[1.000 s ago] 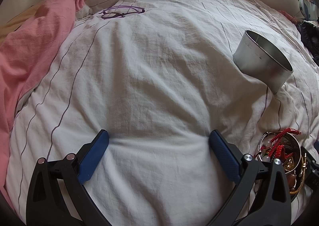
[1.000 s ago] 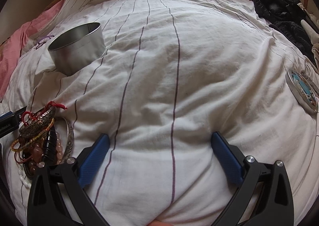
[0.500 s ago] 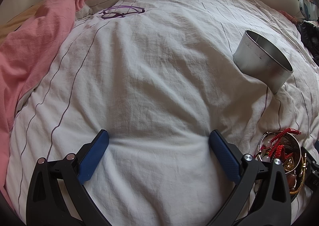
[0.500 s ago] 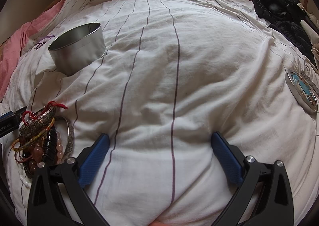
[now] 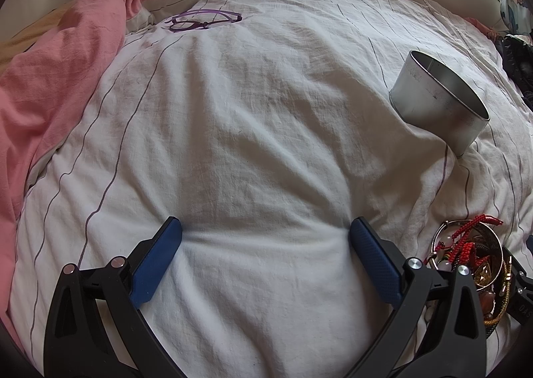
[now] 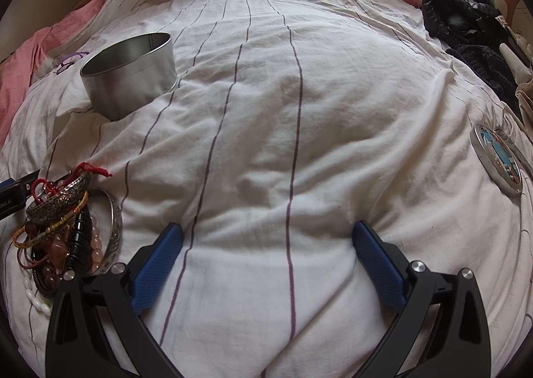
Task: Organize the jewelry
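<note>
Your left tool (image 5: pixel 265 233) rests on the bed's white striped sheet (image 5: pixel 266 111), fingers spread wide with nothing between them. Your right tool (image 6: pixel 266 238) sits the same way, apart and empty, pressing into the sheet. The jewelry pile (image 6: pixel 63 228) of bangles, beads and red cord lies between your two tools, just beside the left finger of the right one. The open tin (image 6: pixel 130 70) stands tilted on the sheet beyond the pile. Its lid (image 6: pixel 496 158) lies far right. Purple glasses (image 5: pixel 203 20) lie near the pink blanket (image 5: pixel 60 61).
</note>
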